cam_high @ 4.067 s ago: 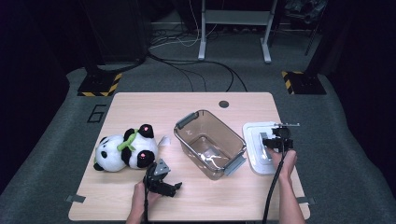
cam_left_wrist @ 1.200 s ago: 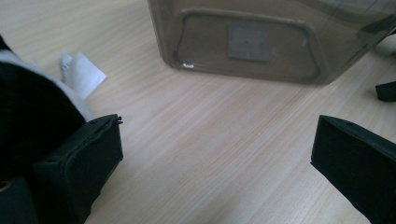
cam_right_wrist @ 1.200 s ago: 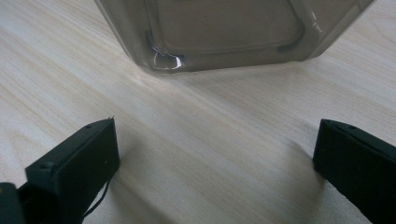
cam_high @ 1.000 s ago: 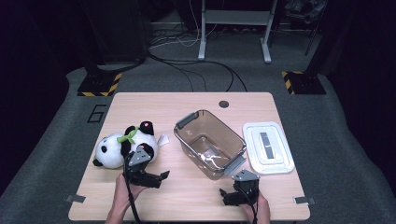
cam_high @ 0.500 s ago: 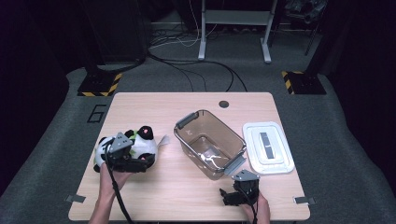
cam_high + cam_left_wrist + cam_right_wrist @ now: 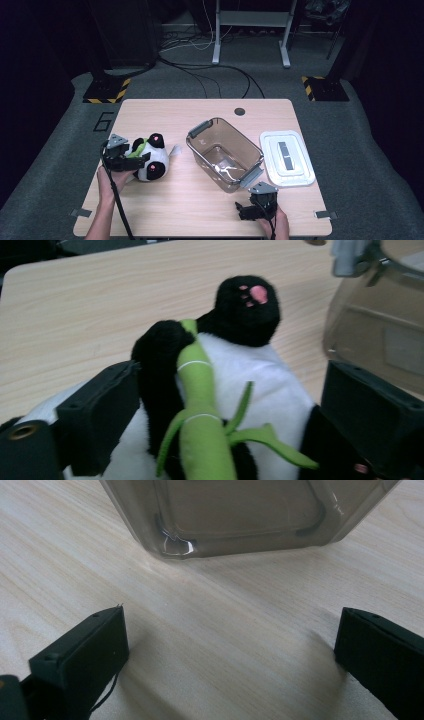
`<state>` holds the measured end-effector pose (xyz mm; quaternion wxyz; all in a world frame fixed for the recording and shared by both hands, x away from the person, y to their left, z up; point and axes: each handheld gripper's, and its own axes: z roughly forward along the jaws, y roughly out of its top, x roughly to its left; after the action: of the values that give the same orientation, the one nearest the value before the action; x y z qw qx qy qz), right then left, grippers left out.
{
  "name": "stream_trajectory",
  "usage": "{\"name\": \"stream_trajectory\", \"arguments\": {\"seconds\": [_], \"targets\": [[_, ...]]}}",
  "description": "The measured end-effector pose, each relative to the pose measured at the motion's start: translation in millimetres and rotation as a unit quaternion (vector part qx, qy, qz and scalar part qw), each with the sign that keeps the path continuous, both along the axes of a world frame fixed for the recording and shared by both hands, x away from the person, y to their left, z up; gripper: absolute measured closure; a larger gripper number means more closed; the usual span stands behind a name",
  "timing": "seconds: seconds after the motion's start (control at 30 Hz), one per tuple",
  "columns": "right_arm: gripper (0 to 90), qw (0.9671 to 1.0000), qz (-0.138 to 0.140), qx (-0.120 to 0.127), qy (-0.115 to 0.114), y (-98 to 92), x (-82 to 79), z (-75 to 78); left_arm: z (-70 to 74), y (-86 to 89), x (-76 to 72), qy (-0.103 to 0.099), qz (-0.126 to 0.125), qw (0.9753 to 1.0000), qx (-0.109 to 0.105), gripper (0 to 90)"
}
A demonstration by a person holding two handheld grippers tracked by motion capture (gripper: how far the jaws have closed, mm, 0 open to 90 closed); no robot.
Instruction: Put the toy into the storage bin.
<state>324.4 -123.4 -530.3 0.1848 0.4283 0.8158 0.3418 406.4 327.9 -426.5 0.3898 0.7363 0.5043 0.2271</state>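
A plush panda [image 6: 150, 161] with a green bamboo sprig [image 6: 200, 405] lies on the left part of the wooden table [image 6: 200, 210]. My left gripper [image 6: 129, 161] is open, one jaw on each side of the panda's body [image 6: 250, 375] and close against its fur. My left gripper [image 6: 230, 405] has the panda's pink-soled black foot [image 6: 248, 307] just ahead of it. My right gripper [image 6: 246, 212] rests open near the front edge. Between the jaws of my right gripper [image 6: 230, 630] is bare table, with the clear bin [image 6: 240, 515] just ahead.
A clear plastic bin [image 6: 225, 152] with grey latch handles stands at the table's middle. Its white lid [image 6: 287, 157] lies flat to its right. A dark round grommet [image 6: 239, 111] sits at the far edge. Cables and stands are on the floor beyond.
My left gripper has moved left from the table front onto the panda, and its jaws now straddle the body. The right gripper has stayed at the front edge.
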Motion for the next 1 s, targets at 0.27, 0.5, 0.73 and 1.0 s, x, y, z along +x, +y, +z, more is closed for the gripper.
{"name": "stream_trajectory", "arguments": {"seconds": [0.27,0.5,0.73,1.0], "targets": [[0.1,1.0,0.001,-0.001,-0.002,-0.2,0.1,-0.2,-20.3,6.4,2.6,0.022,0.02,0.9995,-0.012,40.0],[0.2,1.0,0.001,-0.001,-0.002,-0.1,0.0,-0.2,-29.0,3.7,0.4,0.014,0.031,0.9994,0.001,56.7],[0.2,1.0,-0.001,0.0,0.0,0.1,-0.2,-0.1,-34.3,3.9,-5.2,-0.021,0.018,0.9996,-0.002,69.5],[1.2,0.9999,-0.015,0.003,-0.002,-0.4,0.4,-0.1,-26.5,6.6,-11.9,-0.034,0.001,0.9994,-0.007,71.9]]}}
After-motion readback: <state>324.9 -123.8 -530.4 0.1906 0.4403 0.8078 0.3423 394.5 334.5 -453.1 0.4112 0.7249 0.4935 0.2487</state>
